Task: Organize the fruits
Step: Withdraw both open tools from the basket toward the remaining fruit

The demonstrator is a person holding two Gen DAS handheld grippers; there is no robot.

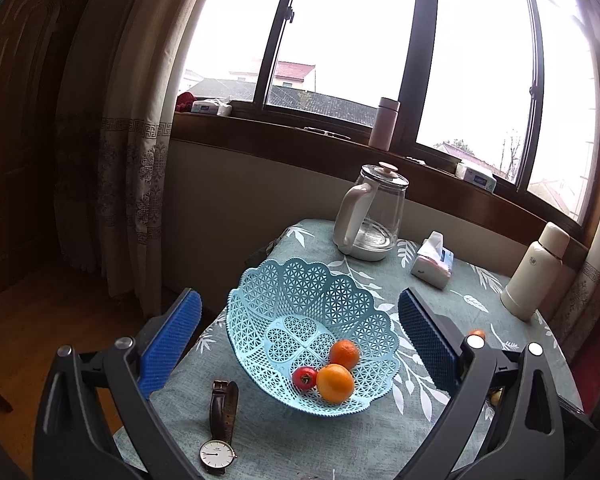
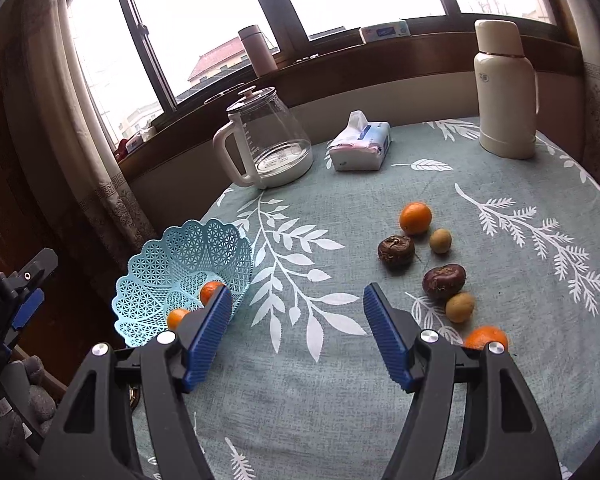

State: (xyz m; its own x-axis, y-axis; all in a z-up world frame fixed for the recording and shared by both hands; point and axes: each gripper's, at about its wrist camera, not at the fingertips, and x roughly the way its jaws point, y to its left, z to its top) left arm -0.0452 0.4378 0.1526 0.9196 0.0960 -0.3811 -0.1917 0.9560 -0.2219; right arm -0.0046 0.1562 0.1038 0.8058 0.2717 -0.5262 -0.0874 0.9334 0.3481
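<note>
Fruits are split between two places: at the left edge of the table [image 2: 340, 380] the blue basket [image 1: 300, 292] holds two oranges [image 1: 335, 383] and a small red fruit [image 1: 304, 378], with a wristwatch [image 1: 220, 420] lying just beside it, while further right a loose cluster sits on the cloth, an orange [image 2: 415, 218], two dark brown fruits [image 2: 396, 251], two small yellowish ones [image 2: 440, 241] and another orange [image 2: 486, 338] nearest the camera. To do this step well, I judge the right gripper [image 2: 296, 328] should swing right, straddle one round fruit squarely and close gently so it cannot roll. Left gripper [image 1: 300, 344] hovers above the basket, jaws wide apart and empty; the right hangs over bare cloth, jaws likewise spread, holding nothing
</note>
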